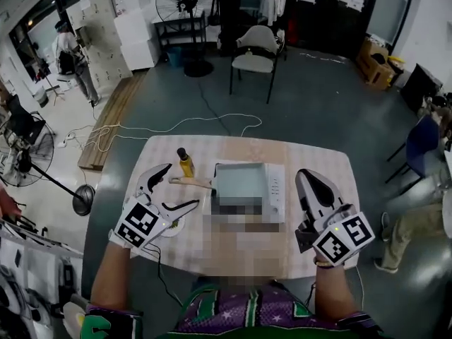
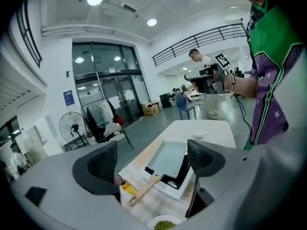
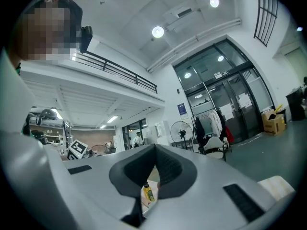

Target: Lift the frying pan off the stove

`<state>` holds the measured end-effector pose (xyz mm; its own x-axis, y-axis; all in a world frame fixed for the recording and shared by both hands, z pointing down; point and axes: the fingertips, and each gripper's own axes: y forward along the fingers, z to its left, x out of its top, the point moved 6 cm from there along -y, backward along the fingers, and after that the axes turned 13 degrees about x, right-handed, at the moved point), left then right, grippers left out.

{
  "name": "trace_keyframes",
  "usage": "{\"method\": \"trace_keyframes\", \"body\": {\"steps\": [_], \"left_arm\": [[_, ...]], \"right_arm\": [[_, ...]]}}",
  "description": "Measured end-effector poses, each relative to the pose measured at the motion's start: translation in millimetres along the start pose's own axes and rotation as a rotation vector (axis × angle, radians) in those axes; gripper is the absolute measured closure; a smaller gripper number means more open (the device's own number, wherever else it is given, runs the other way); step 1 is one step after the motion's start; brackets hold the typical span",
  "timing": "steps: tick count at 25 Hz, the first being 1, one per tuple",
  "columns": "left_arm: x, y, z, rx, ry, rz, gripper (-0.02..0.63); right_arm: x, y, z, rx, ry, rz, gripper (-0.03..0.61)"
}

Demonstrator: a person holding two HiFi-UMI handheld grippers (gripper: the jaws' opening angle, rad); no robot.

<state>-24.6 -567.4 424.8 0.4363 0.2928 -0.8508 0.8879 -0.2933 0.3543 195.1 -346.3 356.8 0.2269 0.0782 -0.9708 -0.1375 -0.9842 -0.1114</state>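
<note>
A square grey-blue frying pan (image 1: 236,181) sits on a white tabletop stove (image 1: 276,193), and its wooden handle (image 1: 192,182) points left. In the left gripper view the pan (image 2: 168,158) and handle (image 2: 144,191) lie ahead, seen between the jaws. My left gripper (image 1: 181,185) is open beside the handle's end, not touching it, with nothing between its pads (image 2: 103,162). My right gripper (image 1: 306,175) is shut and empty, to the right of the stove. In the right gripper view the right gripper (image 3: 156,169) has its pads closed together.
A yellow bottle (image 1: 185,162) with a dark cap stands just behind the handle. A small plate of green bits (image 2: 165,223) lies under my left gripper. The checked table (image 1: 318,157) ends close behind the stove. A chair (image 1: 256,55), a fan (image 1: 185,6) and floor cables (image 1: 176,126) lie beyond.
</note>
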Motion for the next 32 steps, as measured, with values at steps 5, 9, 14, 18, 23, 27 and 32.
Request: {"method": "trace_keyframes", "body": {"steps": [5,9,14,18,23,27,32], "left_arm": [[-40,50,13,-0.143,0.076,0.057,0.153],[-69,79,14,-0.252,0.116,0.08,0.153],[-105,116,4,-0.364,0.191,0.133,0.153],[-127,141,-6,-0.431,0.213,0.181,0.155],[-140,171,-10,-0.491,0.287,0.256,0.155],[-154,191,-22,-0.539,0.335,0.332,0.155],[-175,213,-29,-0.573,0.407,0.466,0.155]], "right_arm": [[-26,15,-1,-0.076,0.007,-0.004,0.572],[-43,25,7,-0.136,0.005,0.01,0.572],[-64,30,11,-0.196,0.005,0.032,0.572],[-77,27,12,-0.221,0.014,0.05,0.572],[-75,29,5,-0.235,0.023,0.048,0.572],[-83,29,-6,-0.236,0.045,0.052,0.572],[-96,27,-20,-0.24,0.077,0.067,0.572]]}}
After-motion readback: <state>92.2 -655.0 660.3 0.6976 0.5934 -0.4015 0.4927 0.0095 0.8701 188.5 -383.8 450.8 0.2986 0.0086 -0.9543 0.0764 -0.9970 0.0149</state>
